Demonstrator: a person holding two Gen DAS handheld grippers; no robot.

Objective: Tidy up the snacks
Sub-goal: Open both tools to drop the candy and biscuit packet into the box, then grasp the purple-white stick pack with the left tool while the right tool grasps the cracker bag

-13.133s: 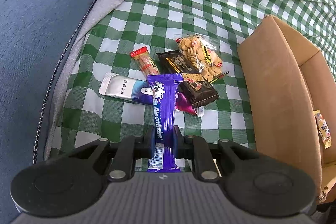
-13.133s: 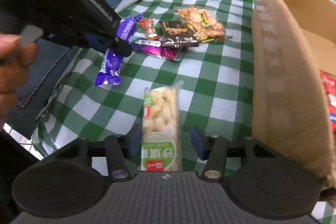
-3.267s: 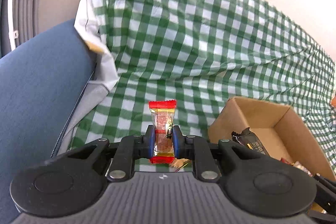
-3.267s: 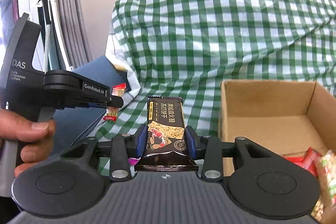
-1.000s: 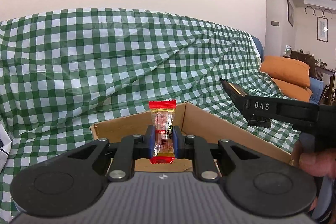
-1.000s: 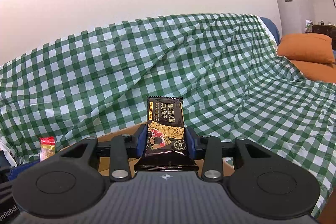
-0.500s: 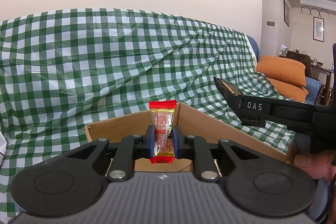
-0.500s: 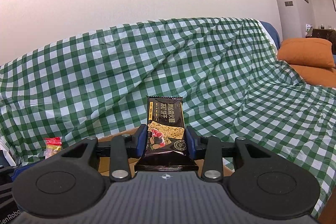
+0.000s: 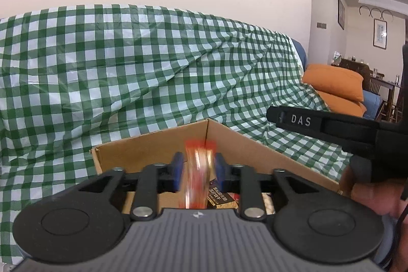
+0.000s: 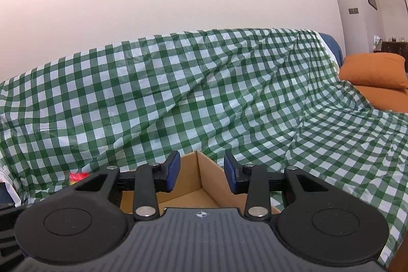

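Observation:
My left gripper [image 9: 199, 167] hovers over the open cardboard box [image 9: 142, 152], and its jaws are opening. The small red-ended clear snack packet [image 9: 197, 177] is between the blue pads, blurred and slipping downward, with gaps on both sides. A black snack bar [image 9: 219, 195] lies inside the box below. My right gripper [image 10: 201, 173] stands open above the box's far corner [image 10: 188, 182] with nothing between its fingers. The red packet [image 10: 77, 176] shows as a blur at the left of the right wrist view.
A green-and-white checked cloth [image 9: 127, 68] covers the sofa under and behind the box. Orange cushions [image 9: 334, 80] lie at the right end. The right gripper's finger [image 9: 301, 120] and a person's hand [image 9: 369, 193] stand right of the box.
The left jaws have spread and the red packet has started dropping between them. The black bar has left the right gripper, whose jaws now stand empty; a black bar lies in the box.

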